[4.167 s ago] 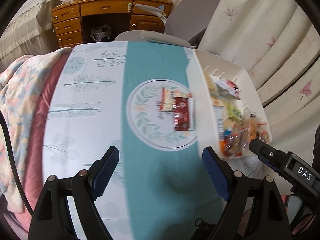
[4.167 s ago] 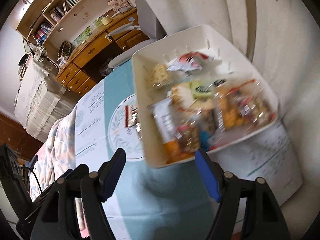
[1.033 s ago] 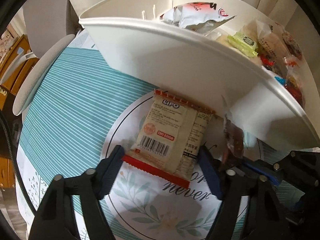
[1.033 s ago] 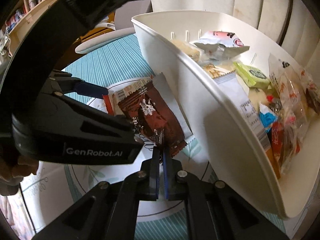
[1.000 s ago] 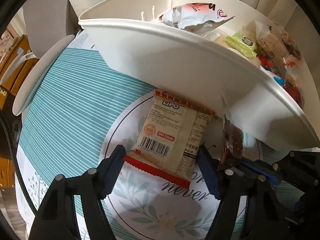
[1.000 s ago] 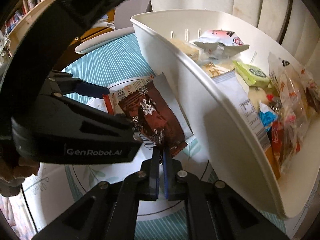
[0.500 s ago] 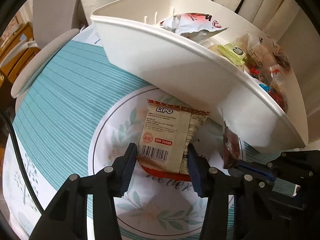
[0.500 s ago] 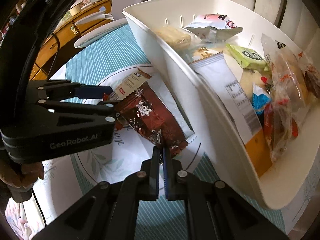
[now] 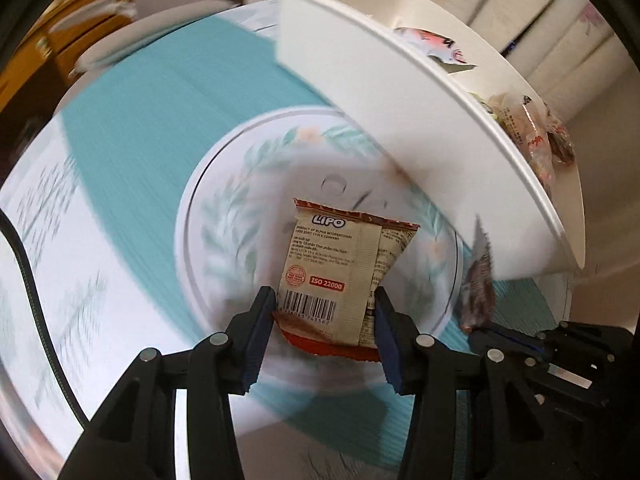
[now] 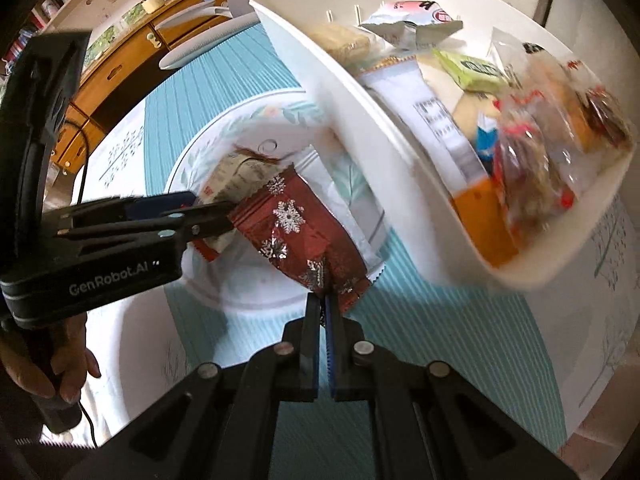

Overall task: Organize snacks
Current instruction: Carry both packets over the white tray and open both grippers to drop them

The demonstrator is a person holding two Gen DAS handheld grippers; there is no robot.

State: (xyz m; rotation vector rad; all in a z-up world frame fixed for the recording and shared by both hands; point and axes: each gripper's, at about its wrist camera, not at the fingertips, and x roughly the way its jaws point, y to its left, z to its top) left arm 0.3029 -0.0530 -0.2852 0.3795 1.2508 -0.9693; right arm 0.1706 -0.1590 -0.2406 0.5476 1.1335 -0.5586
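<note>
My left gripper (image 9: 324,300) is shut on the lower end of a beige LiPO snack packet (image 9: 340,256), which hangs above the round wreath print of the tablecloth (image 9: 224,208). To its right, my right gripper (image 10: 323,300) is shut on the corner of a dark red snowflake packet (image 10: 296,224), also lifted. The right wrist view shows the left gripper (image 10: 216,204) side-on with the LiPO packet (image 10: 236,172) in its jaws. The white basket (image 10: 360,92), holding several snacks, stands just right of both packets. From the left wrist view the red packet (image 9: 478,280) shows edge-on beside the basket (image 9: 400,100).
A white flat wrapper (image 10: 344,200) lies on the cloth under the red packet, against the basket wall. A hand (image 10: 60,360) holds the left gripper's handle. A wooden desk (image 10: 132,52) and a grey chair seat (image 10: 200,46) stand beyond the table.
The left jaws closed onto the LiPO packet and carried it up off the cloth and away from the basket. The right gripper rose slightly with the red packet.
</note>
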